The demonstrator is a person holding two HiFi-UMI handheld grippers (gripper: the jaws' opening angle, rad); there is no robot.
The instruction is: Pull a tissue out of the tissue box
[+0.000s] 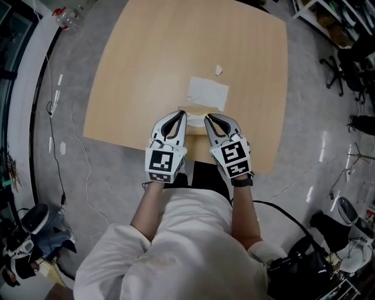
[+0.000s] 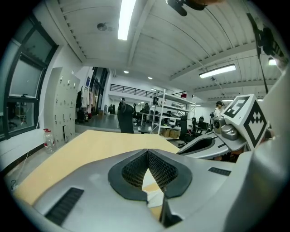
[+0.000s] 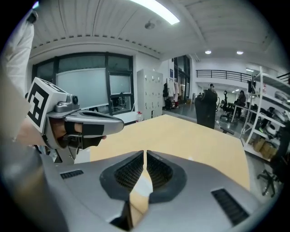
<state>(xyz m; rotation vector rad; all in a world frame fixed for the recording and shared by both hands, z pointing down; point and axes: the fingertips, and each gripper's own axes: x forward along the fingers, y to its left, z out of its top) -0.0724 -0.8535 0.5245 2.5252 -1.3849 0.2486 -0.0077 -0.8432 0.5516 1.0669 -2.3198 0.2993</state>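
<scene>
Near the front edge of the wooden table [image 1: 135, 76], a tan tissue box [image 1: 194, 109] lies mostly hidden between and under my two grippers. White tissue [image 1: 195, 122] shows at its top. My left gripper [image 1: 183, 113] and right gripper [image 1: 206, 118] hover side by side over the box, both pointing away from the person, both shut with nothing between the jaws. In the left gripper view the left gripper's [image 2: 147, 152] tips meet and the right gripper [image 2: 213, 144] shows beside it. The right gripper view shows its own tips [image 3: 145, 152] closed, with the left gripper [image 3: 84, 122] alongside.
A flat white tissue sheet [image 1: 207, 92] lies just beyond the box, with a small white scrap [image 1: 218, 70] farther on. A plastic bottle [image 1: 73, 17] lies on the floor off the far left corner. Cables, chairs and equipment stand around the table.
</scene>
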